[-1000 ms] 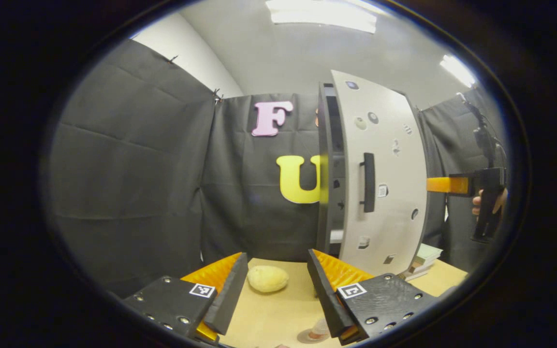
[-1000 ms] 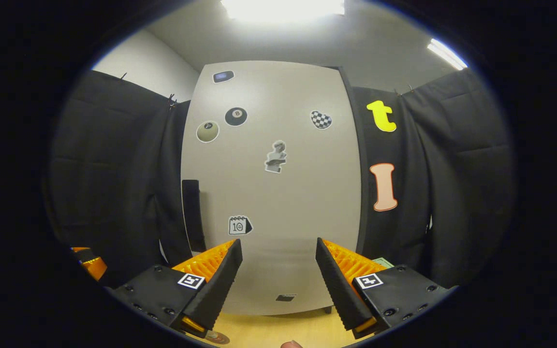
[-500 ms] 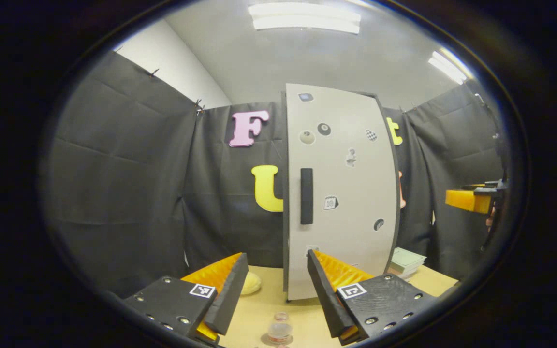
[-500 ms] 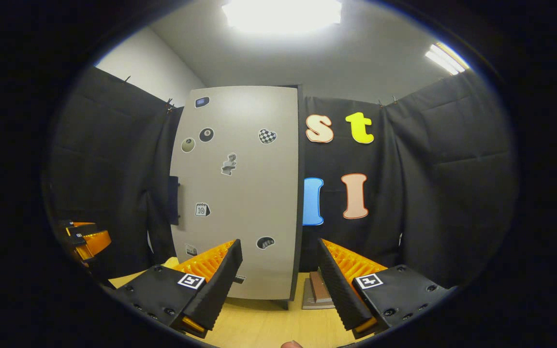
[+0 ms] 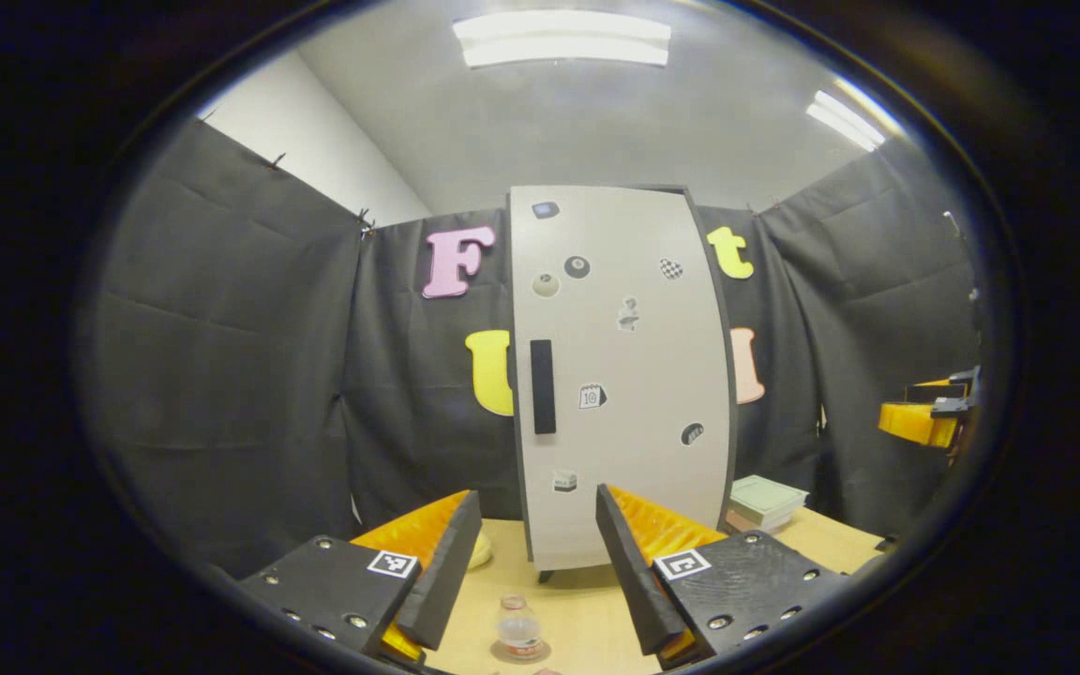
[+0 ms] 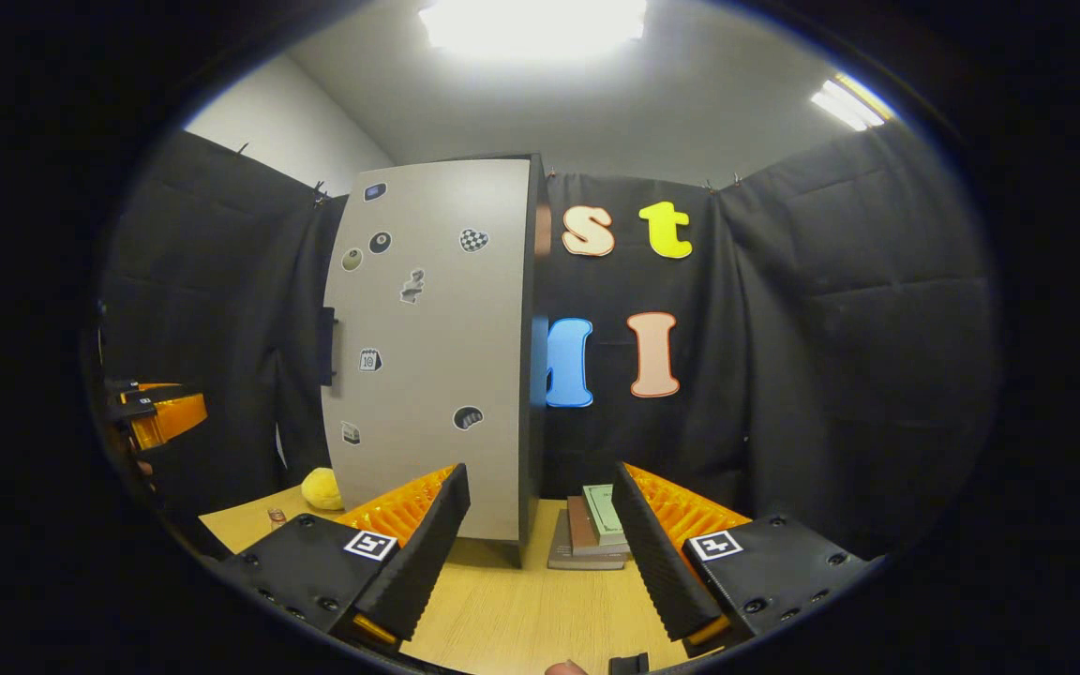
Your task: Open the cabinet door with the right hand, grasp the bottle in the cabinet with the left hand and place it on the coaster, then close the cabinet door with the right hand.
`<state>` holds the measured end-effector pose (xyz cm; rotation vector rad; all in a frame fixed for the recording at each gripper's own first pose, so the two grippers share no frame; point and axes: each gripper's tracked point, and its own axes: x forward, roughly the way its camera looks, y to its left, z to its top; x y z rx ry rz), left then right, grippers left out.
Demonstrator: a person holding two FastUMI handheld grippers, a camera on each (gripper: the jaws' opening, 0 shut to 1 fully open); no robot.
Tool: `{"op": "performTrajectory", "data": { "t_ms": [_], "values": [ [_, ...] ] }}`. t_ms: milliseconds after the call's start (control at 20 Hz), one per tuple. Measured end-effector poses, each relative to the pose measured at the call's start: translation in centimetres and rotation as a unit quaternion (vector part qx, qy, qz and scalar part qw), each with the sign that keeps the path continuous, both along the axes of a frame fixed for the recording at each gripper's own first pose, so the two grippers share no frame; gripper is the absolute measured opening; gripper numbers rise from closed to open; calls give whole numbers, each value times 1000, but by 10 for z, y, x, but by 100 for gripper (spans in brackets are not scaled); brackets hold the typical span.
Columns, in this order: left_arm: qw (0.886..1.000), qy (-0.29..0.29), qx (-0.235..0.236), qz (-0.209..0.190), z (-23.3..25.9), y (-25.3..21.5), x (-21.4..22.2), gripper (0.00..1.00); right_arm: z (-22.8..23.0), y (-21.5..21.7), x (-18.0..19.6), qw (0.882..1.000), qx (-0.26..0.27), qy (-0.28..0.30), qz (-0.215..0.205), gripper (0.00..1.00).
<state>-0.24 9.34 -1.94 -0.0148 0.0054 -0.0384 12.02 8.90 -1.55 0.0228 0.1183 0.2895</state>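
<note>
1. Left gripper view showed one bottle (image 5: 519,630) standing on one coaster (image 5: 519,651), near, left of the closed cabinet door (image 5: 629,375).
2. Left gripper (image 5: 531,562) and right gripper (image 6: 540,539) were both spread and empty.
3. Risk: I judged a careless hand might knock the bottle over.

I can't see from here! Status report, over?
Both claws open, left, right. Door shut. Bottle on coaster. Nothing in the way.
</note>
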Motion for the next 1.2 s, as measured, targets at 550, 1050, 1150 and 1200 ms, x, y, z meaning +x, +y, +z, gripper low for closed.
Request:
{"op": "performTrajectory", "data": {
  "t_ms": [550, 1050, 1150, 1200],
  "values": [
    [1000, -7, 11, -2, 0, 8, -1, 73, 8, -11, -43, 999, 11, -23, -21, 97],
    [1000, -16, 7, 3, 1, 11, 1, 74, 20, 11, -49, 999, 5, -33, -15, 97],
    [1000, -17, 6, 4, 2, 11, 1, 74, 20, 11, -50, 999, 4, -32, -18, 97],
    [1000, -17, 6, 4, 1, 11, 1, 74, 20, 11, -51, 999, 6, -31, -19, 97]
  ]
}}
